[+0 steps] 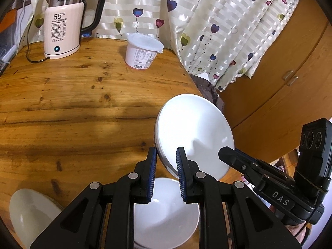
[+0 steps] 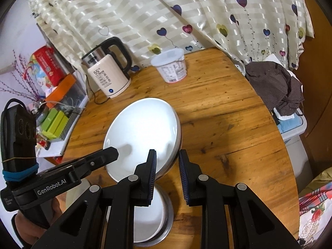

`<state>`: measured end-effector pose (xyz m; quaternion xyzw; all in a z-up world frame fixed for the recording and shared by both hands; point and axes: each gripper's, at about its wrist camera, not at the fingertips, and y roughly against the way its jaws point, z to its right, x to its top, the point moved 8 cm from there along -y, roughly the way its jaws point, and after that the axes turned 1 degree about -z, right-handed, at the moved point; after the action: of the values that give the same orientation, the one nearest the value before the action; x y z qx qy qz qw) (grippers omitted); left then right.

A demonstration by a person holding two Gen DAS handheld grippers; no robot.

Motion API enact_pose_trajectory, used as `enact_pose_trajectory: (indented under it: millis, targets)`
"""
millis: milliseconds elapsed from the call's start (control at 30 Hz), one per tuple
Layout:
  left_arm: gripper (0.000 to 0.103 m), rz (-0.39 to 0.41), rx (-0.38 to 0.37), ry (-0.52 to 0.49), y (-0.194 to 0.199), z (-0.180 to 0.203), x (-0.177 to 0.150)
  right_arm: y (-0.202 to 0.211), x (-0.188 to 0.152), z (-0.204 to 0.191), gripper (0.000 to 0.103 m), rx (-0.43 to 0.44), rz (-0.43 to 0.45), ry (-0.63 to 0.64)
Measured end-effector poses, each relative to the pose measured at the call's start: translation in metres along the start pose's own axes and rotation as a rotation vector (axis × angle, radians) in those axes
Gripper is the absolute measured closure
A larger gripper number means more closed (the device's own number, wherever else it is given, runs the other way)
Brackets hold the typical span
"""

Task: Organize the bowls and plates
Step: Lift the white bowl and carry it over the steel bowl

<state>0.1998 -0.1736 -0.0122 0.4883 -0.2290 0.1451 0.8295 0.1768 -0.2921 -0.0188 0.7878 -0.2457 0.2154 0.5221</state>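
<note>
A white plate (image 1: pixel 193 132) hangs tilted above the wooden table (image 1: pixel 72 103), gripped at two opposite sides of its rim. My left gripper (image 1: pixel 166 161) is shut on the rim's near left part. My right gripper (image 2: pixel 167 166) is shut on the plate (image 2: pixel 143 132) at its right edge. Each gripper shows in the other's view, reaching onto the plate: the right gripper (image 1: pixel 226 154) from the right, the left gripper (image 2: pixel 112 152) from the left. Under the plate a white bowl (image 1: pixel 166 213) stands on the table; in the right wrist view this bowl (image 2: pixel 153 217) has a grey outer rim. Another white dish (image 1: pixel 31 213) lies at the near left.
At the back of the table stand an electric kettle (image 1: pixel 62 25) with its cord and a white lidded tub (image 1: pixel 143 51). A heart-patterned curtain (image 1: pixel 207 31) hangs behind them. A dark cloth (image 2: pixel 276 85) lies beyond the table's right edge, and boxes (image 2: pixel 54 120) crowd a shelf to the left.
</note>
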Motion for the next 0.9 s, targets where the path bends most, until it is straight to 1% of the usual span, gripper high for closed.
enact_pose_trajectory:
  millis: [533, 900]
  targets:
    - [0.083, 0.007, 0.015, 0.008, 0.026, -0.014, -0.024, 0.012, -0.024, -0.026, 0.082, 0.012, -0.012, 0.025]
    - [0.083, -0.008, 0.033, 0.017, 0.031, -0.024, -0.042, 0.008, -0.045, -0.035, 0.082, 0.016, -0.040, 0.028]
